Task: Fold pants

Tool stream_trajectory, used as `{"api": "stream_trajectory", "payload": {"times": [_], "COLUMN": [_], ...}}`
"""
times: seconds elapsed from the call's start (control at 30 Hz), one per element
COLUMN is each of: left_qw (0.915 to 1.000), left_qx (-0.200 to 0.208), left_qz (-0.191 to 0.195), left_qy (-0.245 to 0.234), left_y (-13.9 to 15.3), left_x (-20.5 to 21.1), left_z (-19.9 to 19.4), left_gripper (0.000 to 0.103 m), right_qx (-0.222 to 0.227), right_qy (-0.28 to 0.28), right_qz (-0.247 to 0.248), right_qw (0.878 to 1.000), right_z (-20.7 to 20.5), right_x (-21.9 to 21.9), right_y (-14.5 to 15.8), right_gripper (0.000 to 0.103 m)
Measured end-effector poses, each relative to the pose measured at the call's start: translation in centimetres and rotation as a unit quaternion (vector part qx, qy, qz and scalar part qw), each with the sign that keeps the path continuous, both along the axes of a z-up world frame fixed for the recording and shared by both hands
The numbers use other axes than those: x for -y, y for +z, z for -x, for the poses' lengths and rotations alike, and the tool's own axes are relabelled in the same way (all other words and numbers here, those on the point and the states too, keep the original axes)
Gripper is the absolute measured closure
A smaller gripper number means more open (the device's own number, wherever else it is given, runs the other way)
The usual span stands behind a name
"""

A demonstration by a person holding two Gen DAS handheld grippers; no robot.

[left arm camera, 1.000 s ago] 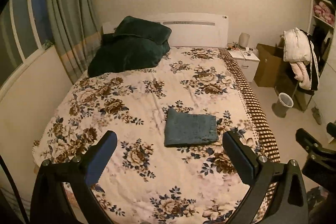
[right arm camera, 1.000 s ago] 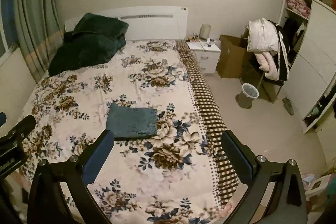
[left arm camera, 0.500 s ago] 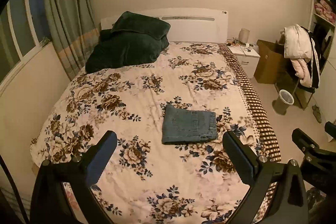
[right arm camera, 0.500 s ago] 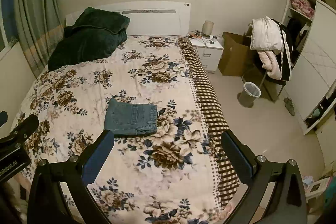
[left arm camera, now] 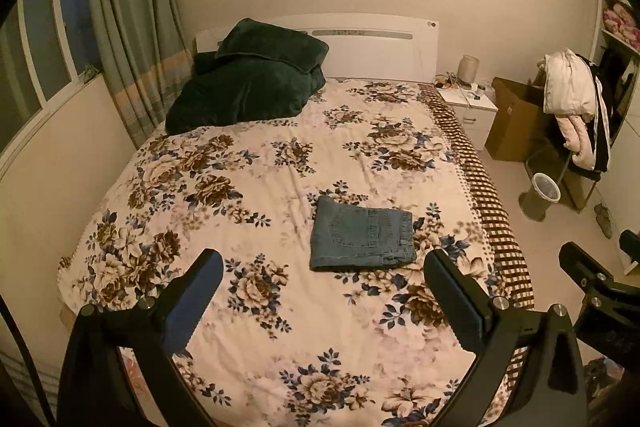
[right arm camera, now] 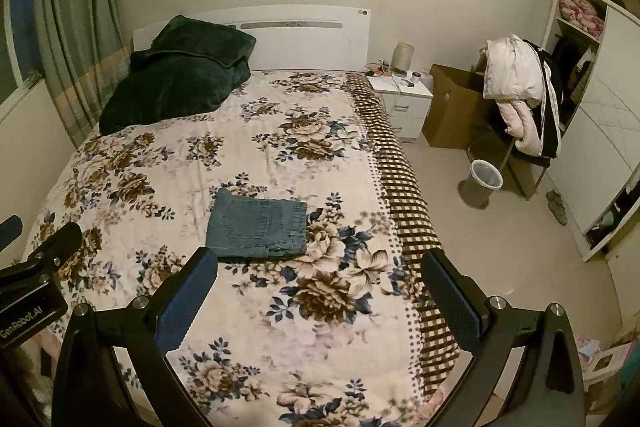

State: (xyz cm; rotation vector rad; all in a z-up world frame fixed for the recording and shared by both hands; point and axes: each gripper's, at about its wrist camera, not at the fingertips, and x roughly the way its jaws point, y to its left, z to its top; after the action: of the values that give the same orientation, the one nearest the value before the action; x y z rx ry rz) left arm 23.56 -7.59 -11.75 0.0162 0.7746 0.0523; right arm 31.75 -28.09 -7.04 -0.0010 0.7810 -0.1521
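Note:
Blue denim pants [left arm camera: 362, 238] lie folded into a flat rectangle on the floral bedspread [left arm camera: 248, 195], right of the bed's middle. They also show in the right wrist view [right arm camera: 258, 229]. My left gripper [left arm camera: 322, 293] is open and empty, held high above the foot of the bed, well short of the pants. My right gripper [right arm camera: 318, 291] is open and empty too, above the bed's right front part. Each gripper's body shows at the edge of the other's view.
A dark green blanket [left arm camera: 248, 87] is piled by the white headboard [left arm camera: 376, 45]. Right of the bed stand a nightstand [left arm camera: 468, 107], a cardboard box [left arm camera: 516, 123], a waste bin [left arm camera: 540, 195] and a chair with jackets [left arm camera: 576, 107]. Curtains [left arm camera: 128, 27] hang left.
Both grippers have pulled back and risen away from the bed, so the pants look smaller and farther off. The pants have not moved. Both grippers stayed open.

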Motion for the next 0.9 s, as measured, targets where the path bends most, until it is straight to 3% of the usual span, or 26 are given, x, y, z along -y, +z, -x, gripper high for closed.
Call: {"api": "stream_trajectory", "payload": {"times": [0.9], "left_qw": [1.0000], "left_qx": [0.001], "left_qz": [-0.004], "left_qy": [0.006], "left_y": [0.56], "left_x": [-0.17], "left_z": [0.59], "left_gripper": [0.000], "right_qx": [-0.004], "right_qy": [0.002], "right_qz": [-0.015], "right_qw": [1.000], "right_z": [0.17], "right_x": [-0.14], "right_y": [-0.01], "right_gripper": [0.000]}}
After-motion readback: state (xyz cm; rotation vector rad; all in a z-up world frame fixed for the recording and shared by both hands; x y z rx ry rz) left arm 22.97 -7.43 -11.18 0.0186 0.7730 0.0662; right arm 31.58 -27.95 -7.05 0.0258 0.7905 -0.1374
